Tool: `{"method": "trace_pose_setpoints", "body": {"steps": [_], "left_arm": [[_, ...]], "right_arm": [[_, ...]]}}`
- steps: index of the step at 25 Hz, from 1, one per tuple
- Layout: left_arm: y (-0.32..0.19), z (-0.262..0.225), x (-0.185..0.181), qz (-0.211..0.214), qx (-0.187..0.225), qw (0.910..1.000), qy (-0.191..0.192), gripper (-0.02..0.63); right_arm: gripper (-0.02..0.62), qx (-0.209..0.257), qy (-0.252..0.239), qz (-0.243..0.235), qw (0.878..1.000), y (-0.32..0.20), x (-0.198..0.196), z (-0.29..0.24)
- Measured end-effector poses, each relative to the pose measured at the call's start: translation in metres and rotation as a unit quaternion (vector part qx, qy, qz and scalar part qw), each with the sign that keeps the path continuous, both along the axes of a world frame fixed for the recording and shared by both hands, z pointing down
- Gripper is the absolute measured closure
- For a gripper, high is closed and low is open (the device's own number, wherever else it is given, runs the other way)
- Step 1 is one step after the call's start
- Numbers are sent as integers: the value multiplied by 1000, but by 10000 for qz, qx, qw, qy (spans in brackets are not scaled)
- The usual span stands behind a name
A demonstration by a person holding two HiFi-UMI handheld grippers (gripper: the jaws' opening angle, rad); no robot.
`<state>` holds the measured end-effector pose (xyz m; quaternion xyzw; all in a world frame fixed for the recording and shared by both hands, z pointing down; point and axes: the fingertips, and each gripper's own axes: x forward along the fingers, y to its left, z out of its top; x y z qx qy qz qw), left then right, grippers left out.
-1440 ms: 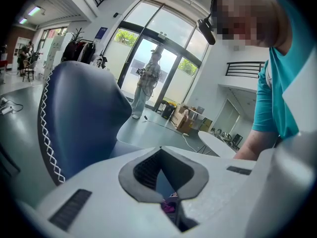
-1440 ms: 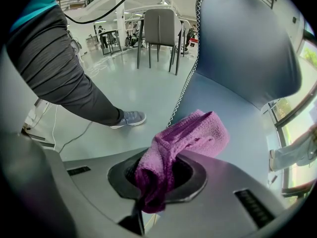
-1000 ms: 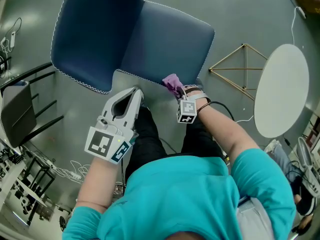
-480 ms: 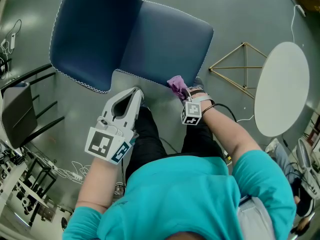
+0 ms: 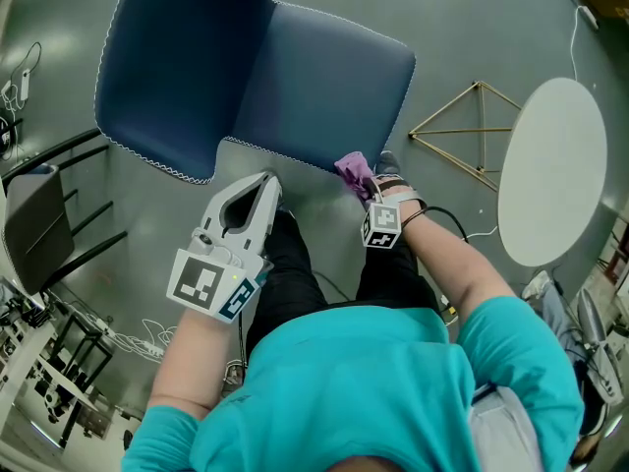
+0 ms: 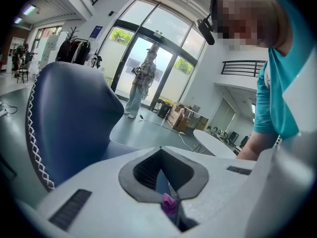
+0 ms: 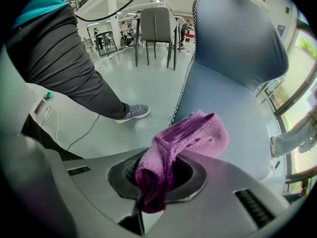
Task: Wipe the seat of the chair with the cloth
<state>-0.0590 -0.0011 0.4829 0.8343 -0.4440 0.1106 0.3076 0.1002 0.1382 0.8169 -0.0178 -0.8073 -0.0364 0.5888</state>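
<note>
The right gripper is clamped tight on the purple cloth — its loose end bunches just ahead of the jaws, at the front edge of the blue chair seat. The left gripper hangs alongside, short of the seat — jaws together, empty.

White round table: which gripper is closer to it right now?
Right. The right gripper, shut on the cloth at the front edge of the chair seat, has the table off to its right; the left gripper hangs farther left, shut.
</note>
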Motion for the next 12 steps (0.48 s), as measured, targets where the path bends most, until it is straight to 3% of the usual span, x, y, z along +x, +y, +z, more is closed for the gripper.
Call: {"method": "trace_pose_setpoints", "body": {"steps": [6, 12], "left_arm": [[-2, -4, 5, 100, 0, 9999, -33, 603], [-7, -4, 12, 132, 26, 9999, -38, 603]], "right_arm": [[543, -44, 132, 1, 9999, 5, 11, 2], [543, -328, 586, 125, 9977, 18, 50, 18]]}}
